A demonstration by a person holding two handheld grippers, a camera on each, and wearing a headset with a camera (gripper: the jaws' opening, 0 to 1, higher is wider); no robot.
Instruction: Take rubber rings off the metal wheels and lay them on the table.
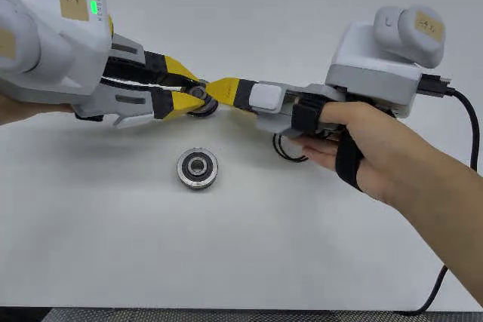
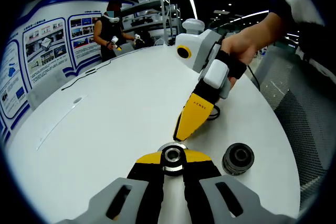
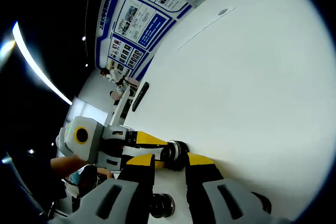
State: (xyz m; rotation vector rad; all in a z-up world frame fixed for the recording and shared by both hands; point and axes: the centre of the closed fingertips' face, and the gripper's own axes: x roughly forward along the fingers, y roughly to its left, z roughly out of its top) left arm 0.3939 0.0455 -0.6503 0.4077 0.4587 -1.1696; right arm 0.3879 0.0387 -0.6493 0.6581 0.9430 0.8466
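Observation:
My left gripper comes in from the left and is shut on a metal wheel, which it holds above the table; in the left gripper view the wheel sits between my yellow jaw tips. My right gripper reaches in from the right, its tips closed on the black rubber ring at that wheel's rim. In the right gripper view the wheel lies between my jaws. A second wheel, with its black ring on, lies flat on the white table.
Loose black rubber rings lie on the table under the right gripper's body. The right gripper's black cable trails off the table's right edge. The second wheel lies just right of the left jaws. A person stands far off.

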